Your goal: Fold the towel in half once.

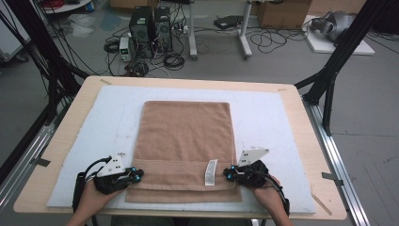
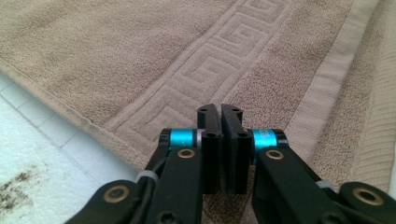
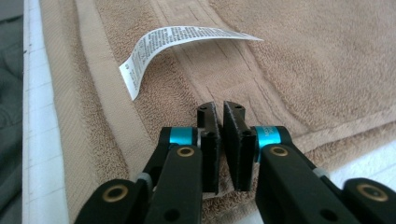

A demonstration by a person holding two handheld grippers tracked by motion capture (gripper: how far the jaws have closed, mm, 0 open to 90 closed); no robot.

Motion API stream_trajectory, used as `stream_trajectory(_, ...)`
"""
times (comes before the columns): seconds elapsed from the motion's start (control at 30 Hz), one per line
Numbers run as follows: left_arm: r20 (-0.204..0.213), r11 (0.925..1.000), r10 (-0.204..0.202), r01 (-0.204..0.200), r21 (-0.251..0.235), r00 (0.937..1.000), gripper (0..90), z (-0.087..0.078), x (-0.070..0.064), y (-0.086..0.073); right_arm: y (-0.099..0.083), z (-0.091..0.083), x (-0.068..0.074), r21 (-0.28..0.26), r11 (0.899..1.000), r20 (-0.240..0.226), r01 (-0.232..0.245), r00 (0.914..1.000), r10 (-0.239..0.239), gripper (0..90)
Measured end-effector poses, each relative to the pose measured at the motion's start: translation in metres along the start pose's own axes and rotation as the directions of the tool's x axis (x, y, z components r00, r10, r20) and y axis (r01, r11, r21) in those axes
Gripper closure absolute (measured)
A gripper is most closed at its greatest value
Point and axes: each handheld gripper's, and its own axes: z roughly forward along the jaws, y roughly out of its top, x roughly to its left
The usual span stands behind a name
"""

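Brown towel (image 1: 186,141) lying flat in the middle of the white mat (image 1: 273,117), long way running from near to far. Folded over already, by the look of it: a second layer peeking out along the near edge, a shade paler, with the top layer's patterned band sitting just above it. So one fold judged done, more folding probably left, since the piece is still large and spread wide.

Left gripper (image 1: 136,175) at the near left corner of the towel, right gripper (image 1: 229,173) at the near right corner, both low over the cloth, a hand behind each. Seen along the left gripper (image 2: 220,112): jaws drawn nearly together, only a thin slit between the pads, tips resting over the band with the square key pattern (image 2: 205,74). No cloth visibly pinched in that slit; whether a fold of towel is caught lower down, cannot tell. Seen along the right gripper (image 3: 220,108): same story, jaws close with a narrow gap, nothing clearly clamped, tips down near the hem.

White care label (image 3: 173,44) curling up off the towel just beyond the right gripper, printed side showing; in the high view the label (image 1: 211,172) stands near the right corner of the band.

Towel itself: soft looped pile, plain woven stripe beside the pattern, edges fairly square, no big wrinkles. Corners lined up reasonably well at the near edge.
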Motion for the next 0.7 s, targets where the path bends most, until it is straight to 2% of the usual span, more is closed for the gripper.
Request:
stream_trajectory(0.1, -0.009, 0.9996, 0.003, -0.004, -0.027, 1.0000, 87.9, -0.006, -0.001, 0.004, 0.002, -0.008, -0.002, -0.025, 1.000, -0.011, -0.009, 0.9999, 0.009, 86.4)
stream_trajectory(0.2, -0.005, 0.9973, 0.001, -0.001, -0.073, 1.0000, 88.0, -0.017, -0.004, 0.013, 0.006, -0.018, 0.001, -0.045, 0.999, -0.013, 0.003, 0.9999, -0.004, 86.3)
stream_trajectory(0.27, -0.009, 0.9962, 0.016, -0.016, -0.086, 0.9998, 88.0, -0.023, -0.008, 0.018, 0.010, -0.025, 0.003, -0.053, 0.999, -0.016, 0.011, 0.9998, -0.012, 86.3)
stream_trajectory(0.37, 0.017, 0.9937, 0.014, -0.012, -0.111, 0.9997, 88.0, -0.032, -0.014, 0.023, 0.012, -0.036, 0.006, -0.069, 0.998, -0.024, 0.010, 0.9996, -0.011, 86.3)
stream_trajectory(0.47, 0.049, 0.9940, 0.016, -0.010, -0.109, 0.9987, 88.0, -0.036, -0.021, 0.022, 0.009, -0.045, 0.010, -0.075, 0.997, -0.031, 0.001, 0.9995, -0.003, 86.1)
stream_trajectory(0.53, 0.046, 0.9957, 0.032, -0.028, -0.088, 0.9984, 87.9, -0.034, -0.023, 0.019, 0.006, -0.047, 0.011, -0.068, 0.998, -0.036, 0.004, 0.9993, -0.006, 85.6)
stream_trajectory(0.7, 0.065, 0.9994, -0.007, 0.009, -0.032, 0.9979, 87.4, -0.020, -0.021, 0.000, -0.007, -0.027, 0.010, -0.008, 1.000, -0.063, -0.006, 0.9980, 0.005, 83.3)
